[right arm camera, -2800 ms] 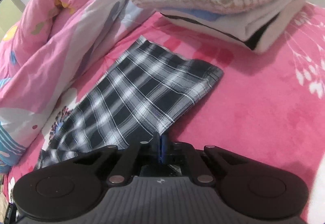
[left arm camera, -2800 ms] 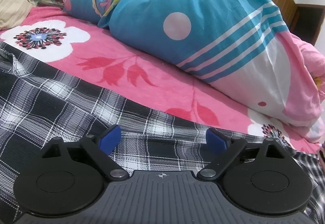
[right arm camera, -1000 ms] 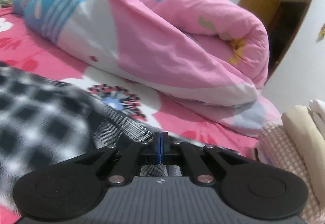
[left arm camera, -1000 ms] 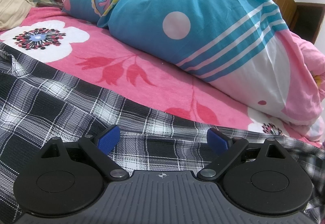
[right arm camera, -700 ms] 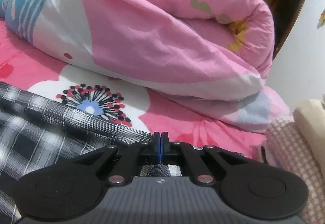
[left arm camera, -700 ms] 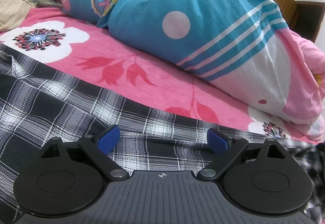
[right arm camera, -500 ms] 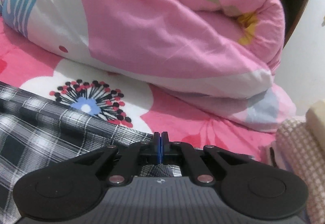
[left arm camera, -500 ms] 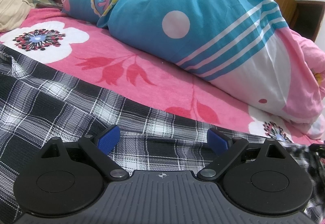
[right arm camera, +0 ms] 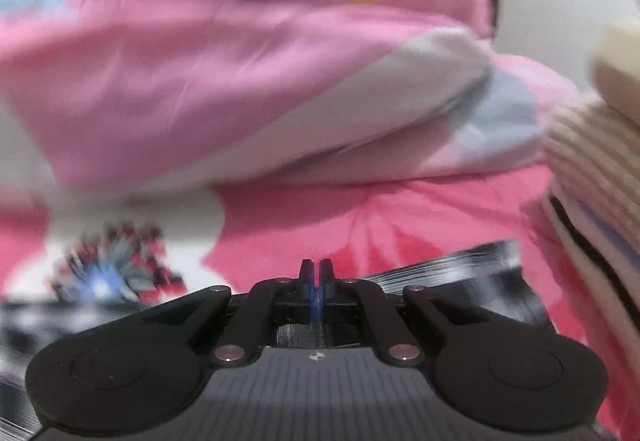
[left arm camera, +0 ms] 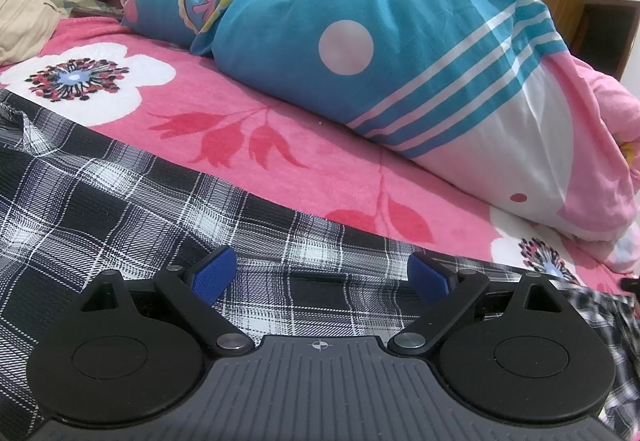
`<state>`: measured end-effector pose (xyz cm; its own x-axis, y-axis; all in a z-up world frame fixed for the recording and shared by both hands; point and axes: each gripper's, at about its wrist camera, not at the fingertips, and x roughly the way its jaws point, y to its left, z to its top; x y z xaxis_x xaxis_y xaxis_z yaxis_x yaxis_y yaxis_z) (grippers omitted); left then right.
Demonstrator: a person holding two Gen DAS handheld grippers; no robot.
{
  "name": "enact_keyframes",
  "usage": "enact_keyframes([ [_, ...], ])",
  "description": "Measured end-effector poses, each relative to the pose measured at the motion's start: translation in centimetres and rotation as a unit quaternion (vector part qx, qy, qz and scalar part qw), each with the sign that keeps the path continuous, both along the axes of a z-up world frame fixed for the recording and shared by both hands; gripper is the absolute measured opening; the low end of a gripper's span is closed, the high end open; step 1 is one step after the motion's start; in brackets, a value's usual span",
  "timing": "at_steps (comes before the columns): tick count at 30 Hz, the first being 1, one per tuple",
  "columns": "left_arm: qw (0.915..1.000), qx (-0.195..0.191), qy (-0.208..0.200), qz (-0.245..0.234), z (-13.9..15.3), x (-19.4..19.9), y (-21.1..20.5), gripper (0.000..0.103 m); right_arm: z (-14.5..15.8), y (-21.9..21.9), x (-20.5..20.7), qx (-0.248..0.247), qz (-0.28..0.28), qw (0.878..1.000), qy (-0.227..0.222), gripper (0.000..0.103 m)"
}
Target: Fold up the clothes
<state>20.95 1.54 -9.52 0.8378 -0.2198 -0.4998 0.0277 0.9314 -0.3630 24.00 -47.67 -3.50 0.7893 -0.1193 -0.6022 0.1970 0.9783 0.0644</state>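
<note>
A black-and-white plaid garment [left arm camera: 132, 225] lies spread on the pink flowered bed sheet [left arm camera: 320, 165]. My left gripper [left arm camera: 320, 275] rests low over it, open, its blue pads [left arm camera: 212, 273] wide apart with only flat cloth between them. In the blurred right wrist view, my right gripper [right arm camera: 316, 275] is shut, its pads pinched together. A strip of the plaid garment [right arm camera: 460, 261] trails from under it to the right, and woven cloth shows just behind the pads.
A person lies under a rolled blue, white and pink duvet [left arm camera: 380, 41] along the far side of the bed; its pink end [right arm camera: 240, 61] fills the right wrist view. A stack of folded clothes [right arm camera: 592, 177] sits at the right. A beige pillow [left arm camera: 20, 17] lies far left.
The right gripper has swept rightward and rolled, staying shut, with the plaid edge following it; its view is now motion-blurred and closer to the folded stack. The left gripper has not moved.
</note>
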Motion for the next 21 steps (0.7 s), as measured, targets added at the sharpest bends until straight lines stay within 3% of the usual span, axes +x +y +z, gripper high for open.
enact_keyframes([
  [5,1.0,-0.003,0.0,0.009,0.6,-0.2,0.1,0.095,4.2,-0.1,-6.8,0.017,0.056,0.998,-0.017,0.003],
  [8,0.9992,0.022,-0.025,0.022,2.1,-1.3,-0.5,0.097,5.3,1.6,-10.8,0.008,0.113,0.994,-0.002,0.017],
  [10,0.9987,0.032,-0.037,0.016,3.1,-1.9,-1.3,0.098,5.2,3.1,-13.2,-0.009,0.148,0.989,0.009,0.038],
  [12,0.9991,0.029,-0.029,-0.004,3.8,-1.9,-2.5,0.099,4.4,5.2,-15.1,-0.042,0.185,0.982,0.016,0.043],
  [15,0.999,0.024,0.004,-0.036,4.2,-1.1,-4.8,0.099,2.5,8.0,-17.0,-0.111,0.227,0.967,0.024,0.043],
  [18,0.9978,0.03,0.024,-0.055,4.0,0.1,-7.3,0.099,0.9,8.5,-16.8,-0.135,0.22,0.965,0.035,0.034],
  [19,0.9973,0.036,0.025,-0.058,3.7,0.5,-8.2,0.099,0.6,8.0,-16.5,-0.132,0.212,0.967,0.039,0.015],
  [20,0.9969,0.041,0.026,-0.062,3.5,0.9,-9.0,0.099,0.4,7.6,-16.2,-0.13,0.204,0.969,0.043,0.002],
  [21,0.9966,0.05,0.02,-0.061,3.2,1.1,-9.5,0.099,0.1,7.2,-15.8,-0.128,0.196,0.971,0.047,0.0],
])
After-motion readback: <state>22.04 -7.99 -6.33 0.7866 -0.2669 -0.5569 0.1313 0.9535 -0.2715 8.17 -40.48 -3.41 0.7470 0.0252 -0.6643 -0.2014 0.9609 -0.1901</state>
